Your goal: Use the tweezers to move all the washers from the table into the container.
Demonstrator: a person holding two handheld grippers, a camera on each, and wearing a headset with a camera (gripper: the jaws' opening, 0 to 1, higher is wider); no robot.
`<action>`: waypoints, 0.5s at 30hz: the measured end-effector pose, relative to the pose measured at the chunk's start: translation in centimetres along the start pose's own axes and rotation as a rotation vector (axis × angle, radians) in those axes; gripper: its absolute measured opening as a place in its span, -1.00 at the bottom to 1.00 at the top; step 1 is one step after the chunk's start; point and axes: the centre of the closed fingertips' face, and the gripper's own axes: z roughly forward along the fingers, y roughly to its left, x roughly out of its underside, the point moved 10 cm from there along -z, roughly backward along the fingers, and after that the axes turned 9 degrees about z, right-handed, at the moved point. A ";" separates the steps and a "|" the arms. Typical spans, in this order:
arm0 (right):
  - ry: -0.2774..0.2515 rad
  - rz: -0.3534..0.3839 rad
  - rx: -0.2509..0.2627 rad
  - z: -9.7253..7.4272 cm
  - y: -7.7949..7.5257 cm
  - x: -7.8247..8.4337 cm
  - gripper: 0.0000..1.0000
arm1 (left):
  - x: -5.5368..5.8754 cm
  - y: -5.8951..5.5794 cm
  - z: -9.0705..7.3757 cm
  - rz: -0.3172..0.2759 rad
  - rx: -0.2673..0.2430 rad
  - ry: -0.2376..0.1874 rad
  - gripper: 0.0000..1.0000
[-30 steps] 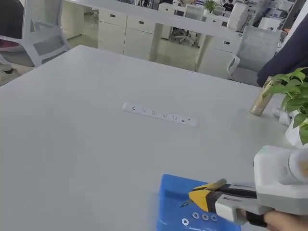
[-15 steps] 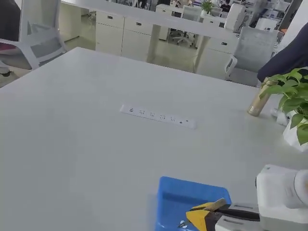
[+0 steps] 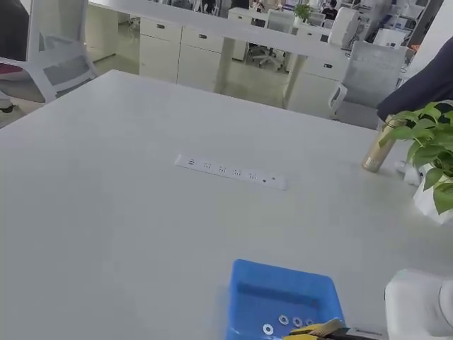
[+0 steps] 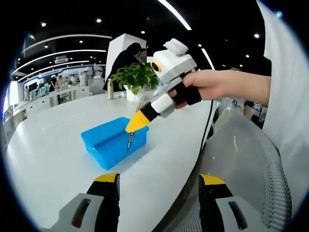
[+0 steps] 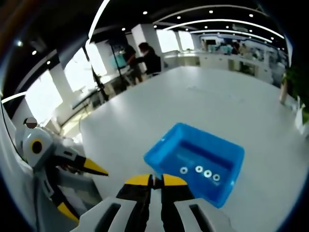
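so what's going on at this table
A person works at a white table with a gripper in each hand. The right gripper has its jaws shut on tweezers, which point down at the near edge of a blue container. Four washers lie inside it. The left gripper is off to the side, jaws open and holding nothing.

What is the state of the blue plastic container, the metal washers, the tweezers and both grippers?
Blue plastic container: upright, open-topped.
Small metal washers: four, lying flat in a row inside the container.
Right gripper: shut.
Thin metal tweezers: clamped in that gripper, tip pointing down.
Left gripper: open, holding nothing.
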 end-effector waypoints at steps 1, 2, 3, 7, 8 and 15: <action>0.005 0.002 0.009 -0.1 -0.1 0.2 -0.94 | 0.0 0.0 0.0 0.002 -0.003 -0.001 0.31; 0.008 0.000 0.017 -0.1 -0.2 0.3 -0.94 | 0.0 0.0 0.0 0.003 -0.005 -0.003 0.31; 0.012 -0.001 0.023 -0.1 -0.3 0.4 -0.94 | 0.0 0.0 0.0 0.001 -0.005 -0.005 0.31; 0.014 0.013 0.033 -0.3 -0.8 0.7 -0.94 | 0.0 0.1 0.0 0.002 -0.008 -0.005 0.31; 0.016 0.016 0.034 -0.3 -0.8 0.8 -0.94 | 0.0 0.0 0.0 0.001 -0.007 -0.004 0.31; 0.038 0.014 0.046 0.0 -1.2 1.3 -0.94 | 0.0 0.1 -0.1 -0.001 -0.010 -0.006 0.31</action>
